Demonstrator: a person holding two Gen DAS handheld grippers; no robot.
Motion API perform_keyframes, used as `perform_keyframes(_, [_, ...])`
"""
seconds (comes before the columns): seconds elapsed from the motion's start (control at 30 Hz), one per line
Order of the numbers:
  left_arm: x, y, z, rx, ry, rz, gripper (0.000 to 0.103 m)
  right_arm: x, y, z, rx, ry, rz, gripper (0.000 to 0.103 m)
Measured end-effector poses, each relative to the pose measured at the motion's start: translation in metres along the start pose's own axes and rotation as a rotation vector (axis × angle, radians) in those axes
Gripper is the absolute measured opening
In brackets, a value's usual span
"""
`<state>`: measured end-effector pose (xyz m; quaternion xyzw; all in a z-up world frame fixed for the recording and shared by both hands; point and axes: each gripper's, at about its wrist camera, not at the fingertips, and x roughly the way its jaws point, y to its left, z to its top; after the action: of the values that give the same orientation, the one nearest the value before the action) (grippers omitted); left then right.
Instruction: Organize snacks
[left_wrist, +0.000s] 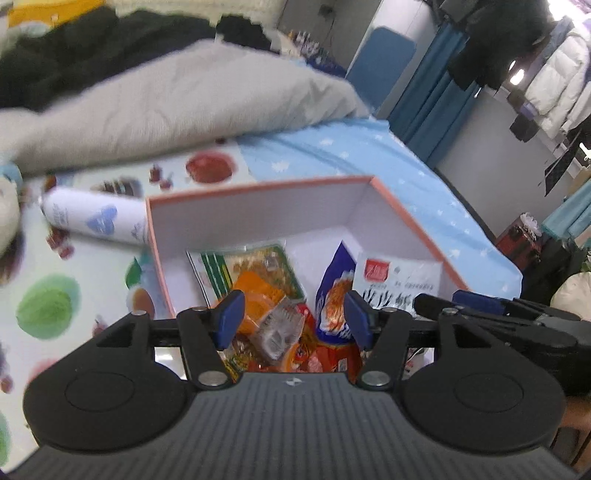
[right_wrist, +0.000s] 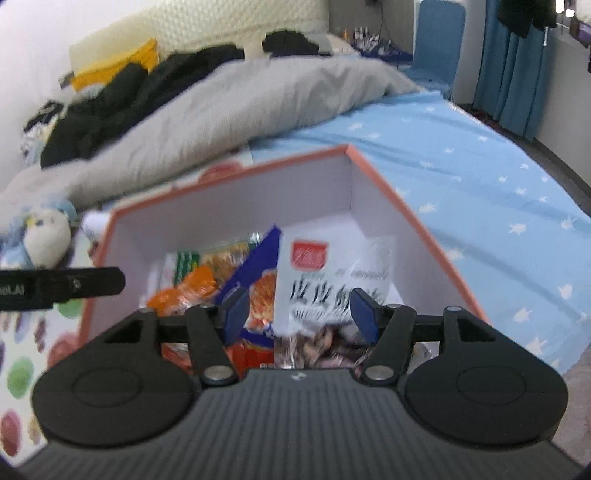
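Both my grippers hang over the open pink-rimmed box (left_wrist: 417, 225) on the bed, pointing down into the snacks piled inside. My left gripper (left_wrist: 291, 317) has its jaws apart with nothing pressed between them; below the gap lie a crinkly clear-wrapped snack (left_wrist: 279, 332) and an orange packet (left_wrist: 255, 295). My right gripper (right_wrist: 299, 314) is spread too, empty, just above the white snack bag with black lettering (right_wrist: 332, 266), which leans upright against the blue-and-orange bag (right_wrist: 258, 273).

These should all be light, I reckon: thin film pouches, soft, puffed with air, slick on the face. Squeeze the middle and the contents may crush, or the bag may slip out. The better hold looks like the flat sealed top edge of the white bag, where the film is doubled and stiff. The green-striped packet (left_wrist: 218, 273) lies flat against the box floor, so it looks harder to get under. Outside the box, a white canister with a blue heart (left_wrist: 92, 219) lies on its side against the left wall; it looks rigid and round, so it could roll.
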<state>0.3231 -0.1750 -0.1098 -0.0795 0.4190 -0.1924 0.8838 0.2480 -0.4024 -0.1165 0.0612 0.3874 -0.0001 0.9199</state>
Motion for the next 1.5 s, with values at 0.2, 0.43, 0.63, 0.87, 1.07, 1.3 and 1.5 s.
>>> perform_keyframes(0.2, [-0.059,-0.015,0.011,0.035,-0.088,-0.021,0.065,-0.048,0.011,0.019,-0.014,-0.098,0.006,0.062])
perform_keyframes(0.43, [-0.123,-0.026,0.019,0.026,-0.17,-0.038,0.065,-0.1,0.027,0.02,-0.041,-0.167,-0.004,0.062])
perform_keyframes(0.63, [-0.174,-0.036,0.004,0.077,-0.229,-0.041,0.065,-0.142,0.034,0.013,-0.017,-0.218,0.015,0.063])
perform_keyframes(0.87, [-0.214,-0.037,-0.026,0.114,-0.257,-0.043,0.065,-0.172,0.042,-0.01,0.006,-0.246,0.019,0.063])
perform_keyframes(1.07, [-0.232,-0.033,-0.056,0.111,-0.265,-0.044,0.065,-0.186,0.046,-0.043,0.001,-0.253,0.0,0.063])
perform_keyframes(1.3, [-0.234,-0.037,-0.093,0.115,-0.247,-0.048,0.065,-0.19,0.049,-0.076,-0.009,-0.239,-0.014,0.063])
perform_keyframes(1.5, [-0.232,-0.043,-0.118,0.129,-0.258,-0.037,0.065,-0.188,0.051,-0.09,-0.03,-0.244,-0.018,0.063])
